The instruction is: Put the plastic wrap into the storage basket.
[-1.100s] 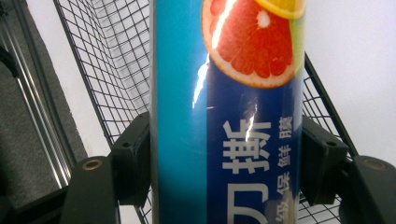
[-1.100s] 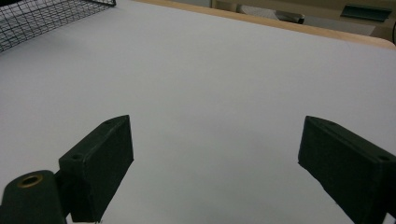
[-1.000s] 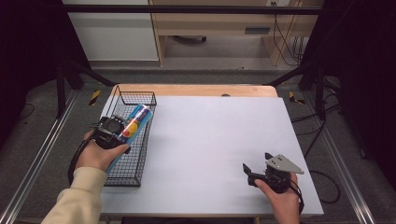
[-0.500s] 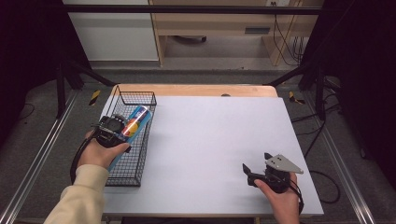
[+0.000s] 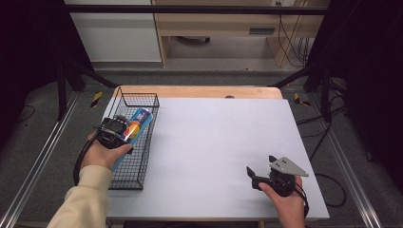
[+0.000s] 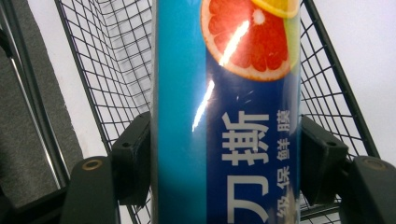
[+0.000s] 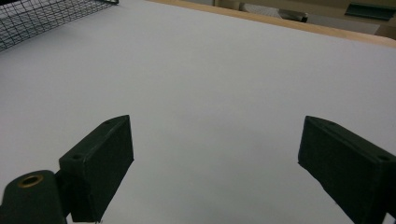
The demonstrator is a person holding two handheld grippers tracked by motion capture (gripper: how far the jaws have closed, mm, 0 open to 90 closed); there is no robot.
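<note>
A long blue box of cling film (image 5: pixel 138 122) with a grapefruit picture and white characters (image 6: pixel 224 116) lies lengthwise over the black wire basket (image 5: pixel 142 102) at the table's left edge. My left gripper (image 5: pixel 122 130) is shut on the box, one jaw pressed on each long side (image 6: pixel 224 154). The box's near end is hidden under the hand. Near the front right of the table my right gripper (image 5: pixel 259 172) is open and holds nothing, its jaws wide apart (image 7: pixel 215 163) over the white tabletop.
The white tabletop (image 5: pixel 218 142) stretches between the basket and the right hand. A strip of bare wood (image 5: pixel 204 91) borders the far edge. A corner of the basket (image 7: pixel 42 14) shows at the top left of the right gripper view.
My left gripper has drawn back slightly toward the person with the box, lower into the basket. The right gripper has stayed where it was.
</note>
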